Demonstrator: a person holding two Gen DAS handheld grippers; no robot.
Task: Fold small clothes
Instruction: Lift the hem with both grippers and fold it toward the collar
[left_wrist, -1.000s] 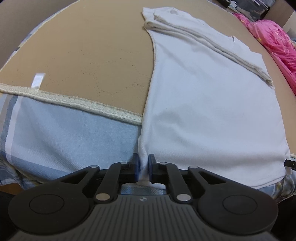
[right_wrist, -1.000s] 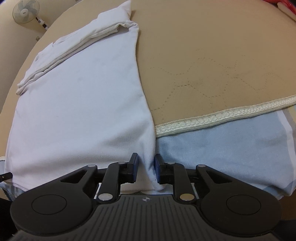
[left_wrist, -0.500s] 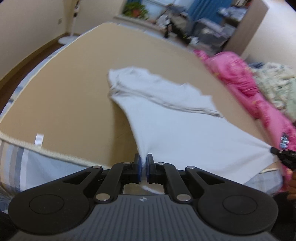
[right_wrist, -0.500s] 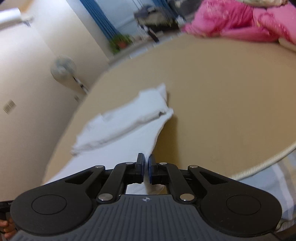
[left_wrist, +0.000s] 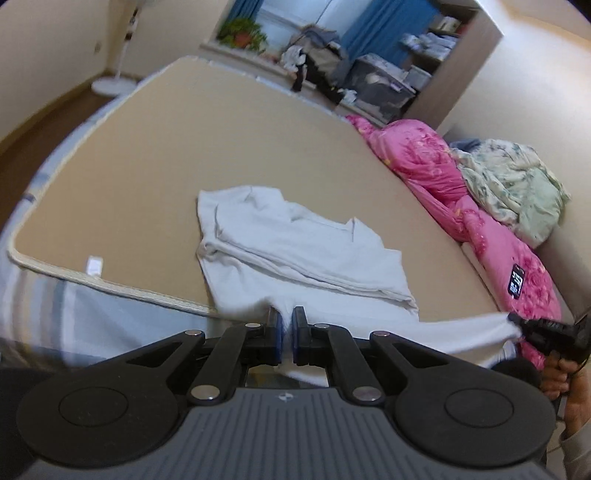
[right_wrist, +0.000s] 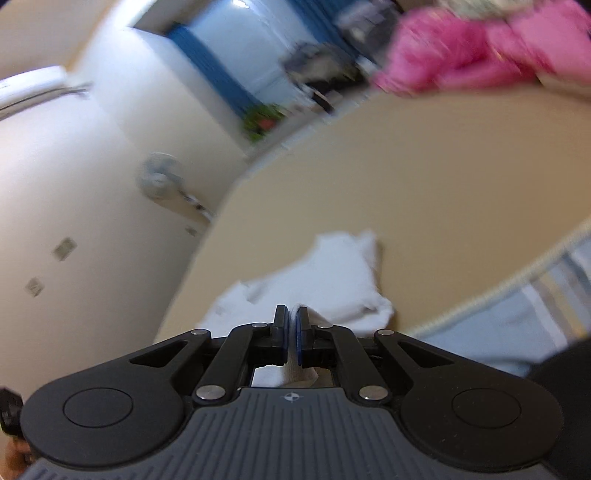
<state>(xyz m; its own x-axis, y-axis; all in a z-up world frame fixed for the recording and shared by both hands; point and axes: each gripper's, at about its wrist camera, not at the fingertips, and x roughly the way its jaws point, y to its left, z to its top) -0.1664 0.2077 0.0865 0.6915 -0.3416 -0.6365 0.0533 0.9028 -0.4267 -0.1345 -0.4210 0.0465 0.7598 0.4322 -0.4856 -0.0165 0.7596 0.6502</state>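
A white T-shirt (left_wrist: 295, 251) lies on the tan bed cover (left_wrist: 184, 147) with its sleeves folded in. My left gripper (left_wrist: 287, 334) is shut on the shirt's bottom hem at its left corner and holds it lifted above the bed. My right gripper (right_wrist: 291, 332) is shut on the hem's other corner; it also shows at the right edge of the left wrist view (left_wrist: 517, 328), pulling the hem taut. In the blurred right wrist view the shirt (right_wrist: 325, 280) bunches up just beyond the fingers.
A pink quilt (left_wrist: 443, 177) and a pale floral blanket (left_wrist: 513, 184) lie along the bed's right side. The cover's cream trim (left_wrist: 110, 286) runs along the near edge over a blue striped sheet (left_wrist: 55, 314). A fan (right_wrist: 159, 181) stands by the wall.
Both grippers have lifted the shirt's bottom hem off the bed and tilted upward, so more of the room shows. The lower part of the shirt has risen toward the folded sleeves.
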